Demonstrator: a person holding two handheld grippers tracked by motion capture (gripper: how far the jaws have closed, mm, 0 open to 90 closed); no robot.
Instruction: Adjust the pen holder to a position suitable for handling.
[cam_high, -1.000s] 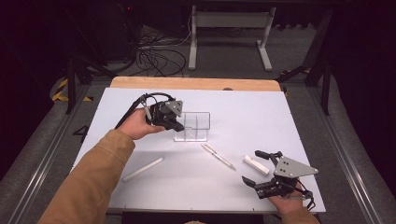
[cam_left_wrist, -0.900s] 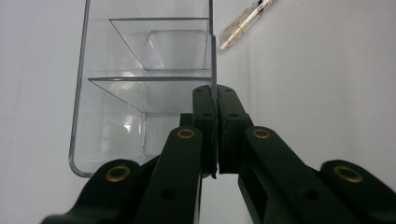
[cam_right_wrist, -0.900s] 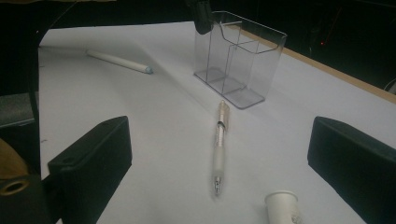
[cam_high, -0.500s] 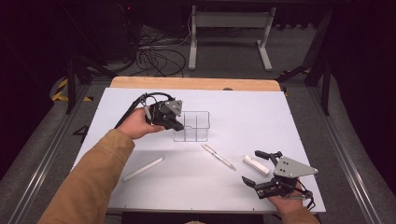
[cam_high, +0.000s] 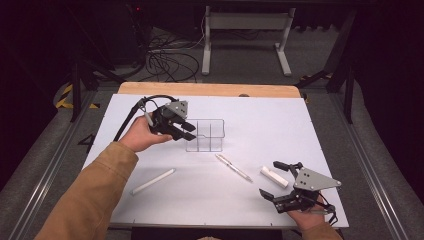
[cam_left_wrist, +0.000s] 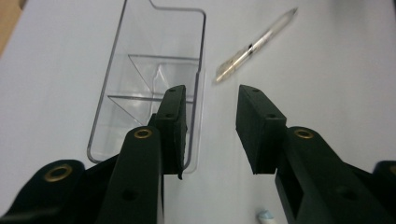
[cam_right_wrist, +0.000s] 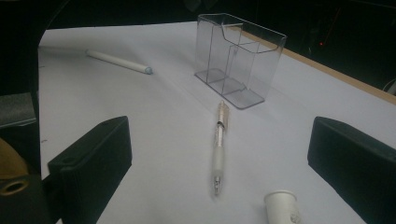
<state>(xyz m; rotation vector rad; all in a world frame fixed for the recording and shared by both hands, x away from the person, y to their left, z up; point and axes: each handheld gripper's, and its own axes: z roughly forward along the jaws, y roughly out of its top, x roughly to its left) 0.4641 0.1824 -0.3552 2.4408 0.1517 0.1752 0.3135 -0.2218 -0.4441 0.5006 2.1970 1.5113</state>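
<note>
A clear plastic holder (cam_high: 207, 135) with inner dividers stands on the white table top (cam_high: 260, 120). My left gripper (cam_high: 184, 129) is open at the holder's left end. In the left gripper view (cam_left_wrist: 212, 91) one jaw overlaps the holder (cam_left_wrist: 140, 79), whose near wall runs beside that jaw; I cannot tell if they touch. A clear pen (cam_high: 233, 167) lies to the right of the holder. My right gripper (cam_high: 270, 178) is wide open near the front right corner, empty, and faces the pen (cam_right_wrist: 219, 140) and the holder (cam_right_wrist: 238, 58).
A long white marker (cam_high: 152, 181) lies front left, also in the right gripper view (cam_right_wrist: 116, 60). A short white stick (cam_high: 274, 176) lies beside the right gripper, its end (cam_right_wrist: 282, 205) near the jaws. A wooden strip (cam_high: 210, 89) borders the far edge.
</note>
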